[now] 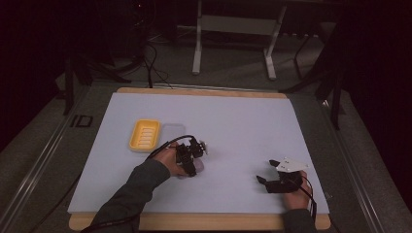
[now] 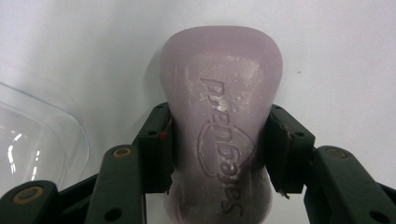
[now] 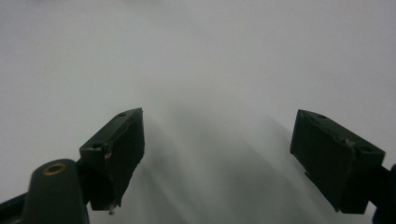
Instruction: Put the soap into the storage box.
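Left gripper view: fingers (image 2: 159, 149) clamp the lilac soap bar (image 2: 220, 107).

A pale lilac soap bar (image 2: 219, 121) looks waxy and matt, smooth overall, with raised embossed lettering and whitish, chalky scuffs across its face. The left gripper (image 2: 219, 149) has matt black plastic jaws with dull rubbery pads, a small brass-coloured metal pin set into each link. A clear lid (image 2: 37, 140) beside it is glossy transparent plastic, catching bright streaks of light. The yellow soap dish (image 1: 145, 134) appears to be smooth plastic with a ribbed floor. The white sheet (image 1: 243, 126) covering the table looks flat, smooth and matt, like paper or laminate. The table edge (image 1: 204, 222) is pale, smooth wood. The person's sleeve (image 1: 131, 194) is dark, soft cloth.
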`<action>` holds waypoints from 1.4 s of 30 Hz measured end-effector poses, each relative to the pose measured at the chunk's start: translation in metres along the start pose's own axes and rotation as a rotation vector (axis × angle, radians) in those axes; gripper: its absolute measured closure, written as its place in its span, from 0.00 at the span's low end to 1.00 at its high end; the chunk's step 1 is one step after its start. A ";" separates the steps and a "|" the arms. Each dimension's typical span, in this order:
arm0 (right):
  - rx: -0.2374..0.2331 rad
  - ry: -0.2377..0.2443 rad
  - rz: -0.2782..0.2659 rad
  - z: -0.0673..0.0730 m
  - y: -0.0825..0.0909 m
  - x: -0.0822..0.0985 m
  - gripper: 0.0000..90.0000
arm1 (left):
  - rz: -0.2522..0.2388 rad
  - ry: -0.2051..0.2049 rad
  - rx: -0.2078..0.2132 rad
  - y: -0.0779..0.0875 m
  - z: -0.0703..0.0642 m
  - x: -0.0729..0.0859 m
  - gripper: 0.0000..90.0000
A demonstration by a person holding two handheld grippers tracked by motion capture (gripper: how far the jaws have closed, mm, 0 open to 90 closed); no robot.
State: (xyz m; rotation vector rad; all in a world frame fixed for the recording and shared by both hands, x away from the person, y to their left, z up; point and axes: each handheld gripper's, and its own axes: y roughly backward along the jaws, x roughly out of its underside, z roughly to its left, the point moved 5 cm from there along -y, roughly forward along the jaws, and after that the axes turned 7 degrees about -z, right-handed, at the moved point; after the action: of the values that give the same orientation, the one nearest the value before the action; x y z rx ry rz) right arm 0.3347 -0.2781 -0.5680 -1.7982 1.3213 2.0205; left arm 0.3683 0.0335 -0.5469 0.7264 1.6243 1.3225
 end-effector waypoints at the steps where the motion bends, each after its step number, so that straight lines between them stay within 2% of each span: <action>1: 0.000 0.000 0.000 0.000 0.000 0.000 0.19 | 0.001 0.003 -0.002 0.000 0.001 0.001 0.55; 11: 0.000 0.001 0.000 0.000 0.000 0.000 0.19 | -0.015 0.032 -0.002 0.005 0.005 0.007 0.55; 20: 0.000 0.001 0.000 0.000 0.000 0.000 0.19 | -0.022 0.042 -0.005 0.011 0.007 0.010 0.55; 42: 0.001 0.002 0.000 0.000 0.000 0.000 0.19 | -0.068 0.078 -0.035 0.038 0.017 0.022 0.55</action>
State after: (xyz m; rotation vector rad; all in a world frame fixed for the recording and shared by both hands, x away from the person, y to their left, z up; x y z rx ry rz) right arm 0.3346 -0.2780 -0.5679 -1.8004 1.3221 2.0184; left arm 0.3708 0.0701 -0.5173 0.5999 1.6689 1.3418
